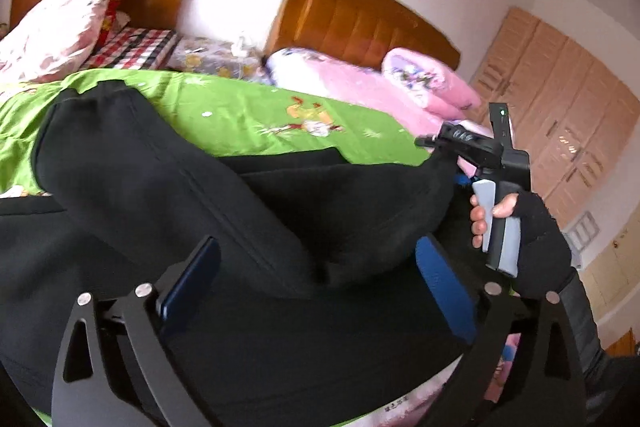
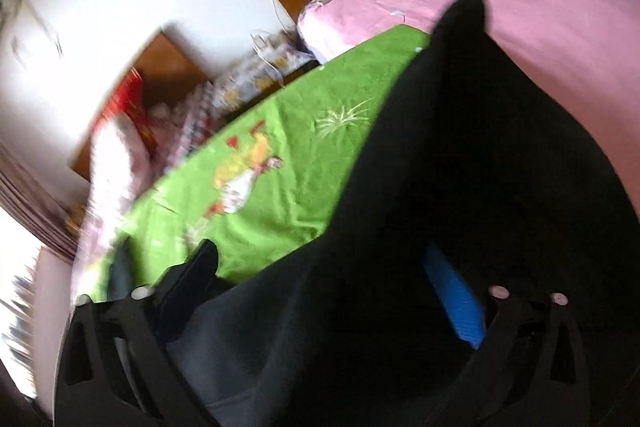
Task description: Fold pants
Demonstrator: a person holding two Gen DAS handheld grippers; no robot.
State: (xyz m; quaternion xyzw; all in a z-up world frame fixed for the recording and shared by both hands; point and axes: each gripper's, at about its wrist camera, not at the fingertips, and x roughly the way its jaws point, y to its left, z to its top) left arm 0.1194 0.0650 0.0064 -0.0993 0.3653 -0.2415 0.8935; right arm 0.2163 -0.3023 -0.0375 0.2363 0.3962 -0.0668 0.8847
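Black soft knit pants (image 1: 168, 163), matte and thick, are seen lying across a green cotton bed sheet with a cartoon print (image 1: 248, 115); one leg is doubled over in a rounded tube-like roll with a stitched seam running along it, and the fabric is draped in loose folds rather than flat. The left gripper (image 1: 320, 267), black plastic arms with blue rubbery finger pads (image 1: 192, 279), is seen spread wide, with pants fabric lying between the pads but not pinched. The right gripper (image 2: 324, 291), same build, is seen spread in its own view with dark cloth bunched between the pads; whether cloth is pinched cannot be told, the view being motion-blurred. From the left wrist view the right gripper's grey-and-black handle is held by a hand in a black fingerless glove (image 1: 524, 227) at the pants' right edge, a small green light showing on its upright top part. A pink fleecy folded blanket (image 1: 432, 83) lies beyond the sheet, a glossy brown wooden headboard (image 1: 360, 23) behind it, a red-and-white checked cloth (image 1: 136, 47) and a pale floral pillow (image 1: 52, 27) at far left. A light wooden panelled wardrobe (image 1: 560, 107) stands at right. Small printing on fabric at the bottom edge is not legible.
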